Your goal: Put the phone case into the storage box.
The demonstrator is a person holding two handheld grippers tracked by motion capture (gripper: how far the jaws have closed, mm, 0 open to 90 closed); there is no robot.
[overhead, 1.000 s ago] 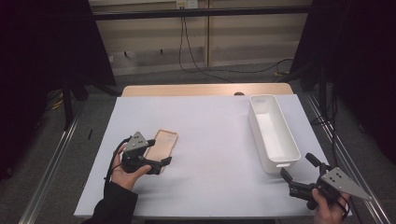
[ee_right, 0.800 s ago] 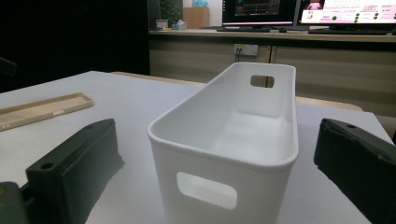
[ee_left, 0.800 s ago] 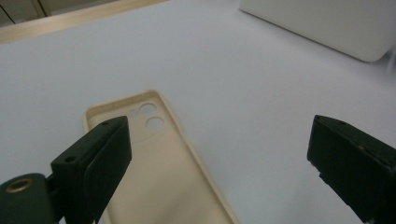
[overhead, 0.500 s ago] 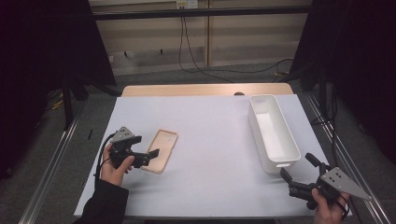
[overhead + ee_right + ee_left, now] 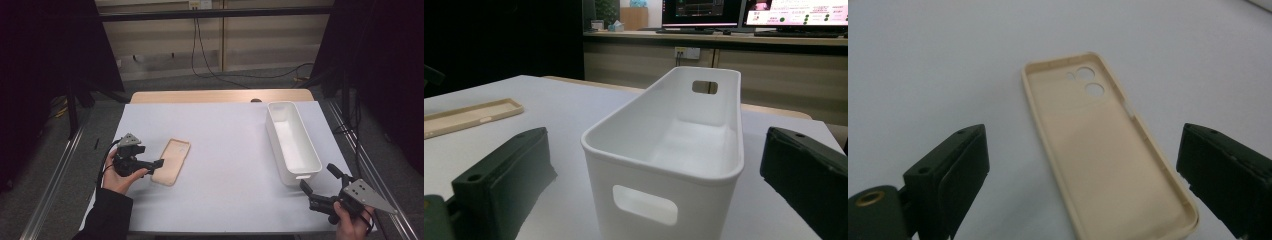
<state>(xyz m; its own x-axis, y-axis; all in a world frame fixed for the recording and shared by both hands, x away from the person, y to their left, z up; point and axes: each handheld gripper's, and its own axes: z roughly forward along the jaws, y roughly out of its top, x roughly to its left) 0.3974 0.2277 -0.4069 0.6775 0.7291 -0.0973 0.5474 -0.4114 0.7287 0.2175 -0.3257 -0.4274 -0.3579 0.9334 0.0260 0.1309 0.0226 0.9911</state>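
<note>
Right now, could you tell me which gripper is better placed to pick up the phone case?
Left. The left gripper sits open right beside the beige phone case, which lies flat between its jaws. The right gripper is open by the white bin, well apart from the case.

Nothing readable can be made out anywhere, tbh. Past the far end of the white bin point(image 5: 674, 155), two monitors point(image 5: 794, 12) are lit up in the right gripper view, and coloured dots and rows of something are shown on them, but it's all too small and blurry for a single word or number to be read. No logo or print is seen on the bin, and none on the beige phone case point(image 5: 1103, 145).
</note>
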